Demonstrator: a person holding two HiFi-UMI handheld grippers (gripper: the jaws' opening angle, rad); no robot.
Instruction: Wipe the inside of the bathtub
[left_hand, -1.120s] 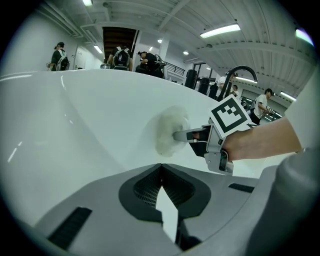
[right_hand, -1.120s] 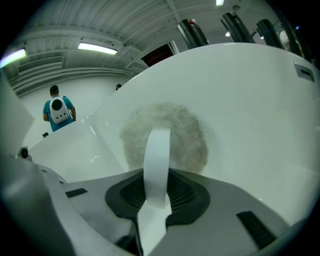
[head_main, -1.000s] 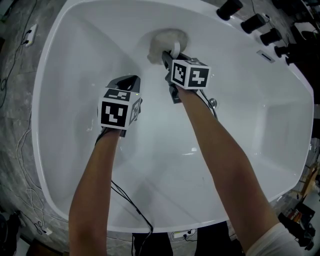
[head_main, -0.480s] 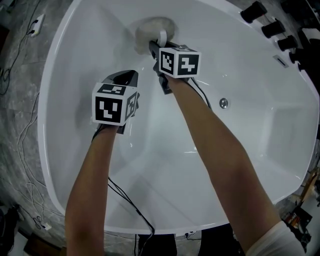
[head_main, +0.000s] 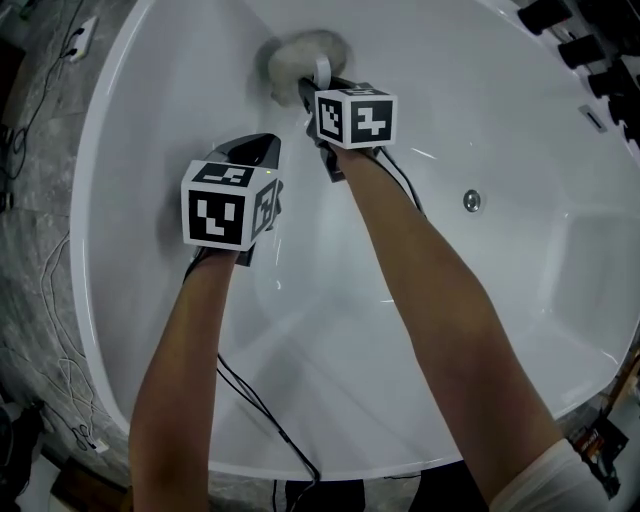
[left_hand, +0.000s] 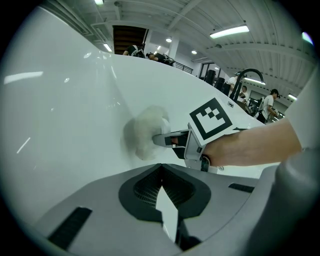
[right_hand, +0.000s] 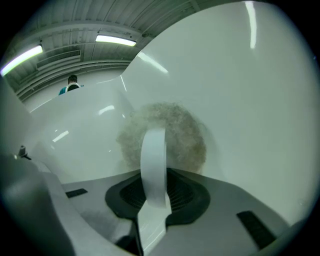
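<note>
The white bathtub (head_main: 500, 110) fills the head view. A fluffy grey-white round pad (head_main: 293, 52) is pressed against the tub's far wall. My right gripper (head_main: 318, 84) is shut on the pad's white loop strap (right_hand: 153, 160), and the pad (right_hand: 176, 131) spreads behind it on the wall. My left gripper (head_main: 256, 152) hovers lower left of it over the tub's side wall, jaws together and holding nothing. The left gripper view shows the pad (left_hand: 144, 131) and the right gripper (left_hand: 168, 139) ahead of my left gripper (left_hand: 161, 169).
A round metal fitting (head_main: 472, 200) sits on the tub wall to the right of my right arm. Dark tap knobs (head_main: 548, 14) stand on the rim at the top right. Cables (head_main: 45, 300) lie on the grey floor left of the tub.
My right gripper has slid the pad leftward along the far wall, away from the metal fitting. The left gripper has kept its place beside it.
</note>
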